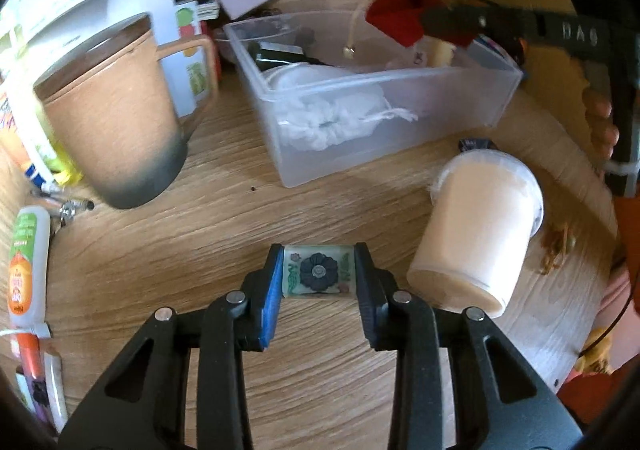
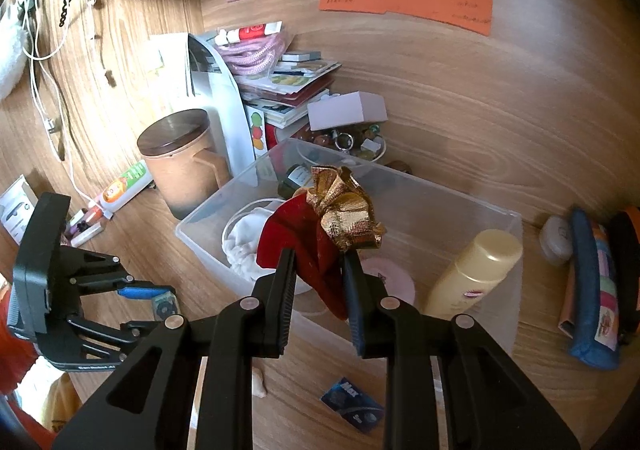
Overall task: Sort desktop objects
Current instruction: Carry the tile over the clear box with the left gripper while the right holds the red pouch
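My left gripper (image 1: 319, 270) is shut on a small pale green tile with a dark flower (image 1: 319, 271), held just above the wooden desk; it also shows in the right wrist view (image 2: 154, 304). My right gripper (image 2: 320, 256) is shut on a red pouch with a gold ruffled top (image 2: 316, 234), held over the clear plastic bin (image 2: 472, 210). In the left wrist view the pouch (image 1: 400, 16) hangs above the bin (image 1: 384, 118). The bin holds a white drawstring bag (image 1: 332, 114), a cream bottle (image 2: 476, 266), a dark bottle and a pink round item.
A brown lidded mug (image 1: 116, 118) stands left of the bin. A cream cup (image 1: 480, 226) lies on the desk at right. Tubes (image 1: 30, 262) line the left edge. Books, a white box (image 2: 348, 110), a blue pencil case (image 2: 596, 282) and a dark packet (image 2: 352, 404) surround the bin.
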### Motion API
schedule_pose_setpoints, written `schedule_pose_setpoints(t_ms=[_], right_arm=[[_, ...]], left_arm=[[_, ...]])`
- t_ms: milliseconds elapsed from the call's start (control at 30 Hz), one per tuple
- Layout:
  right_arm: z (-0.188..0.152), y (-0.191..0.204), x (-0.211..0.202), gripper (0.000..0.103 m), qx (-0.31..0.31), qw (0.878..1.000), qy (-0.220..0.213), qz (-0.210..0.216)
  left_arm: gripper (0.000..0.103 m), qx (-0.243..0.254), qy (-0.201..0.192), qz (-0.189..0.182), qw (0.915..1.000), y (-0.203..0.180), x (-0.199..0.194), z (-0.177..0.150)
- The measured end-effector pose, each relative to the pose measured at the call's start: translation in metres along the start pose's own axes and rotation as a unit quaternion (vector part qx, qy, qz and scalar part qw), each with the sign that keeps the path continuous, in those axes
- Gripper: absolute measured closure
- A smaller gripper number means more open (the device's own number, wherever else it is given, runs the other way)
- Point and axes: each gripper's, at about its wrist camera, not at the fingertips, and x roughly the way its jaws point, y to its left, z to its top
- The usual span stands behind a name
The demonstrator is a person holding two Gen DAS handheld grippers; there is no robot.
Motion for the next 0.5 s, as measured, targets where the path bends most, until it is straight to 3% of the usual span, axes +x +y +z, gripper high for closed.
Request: schedule_pose_setpoints(t_ms=[200,500], right_arm=[[0.002,0.001,0.008,0.082,-0.002,1.0,0.004,0.002],[0.004,-0.002,0.027,0.081,-0.004,1.0,0.012,-0.005]], left_arm=[[0.07,-0.024,-0.043,0.001,0.9988,0.011,-0.029,0.02],[0.07,-0.028,-0.104,-0.001,0.9942,0.014,-0.059,0.077]])
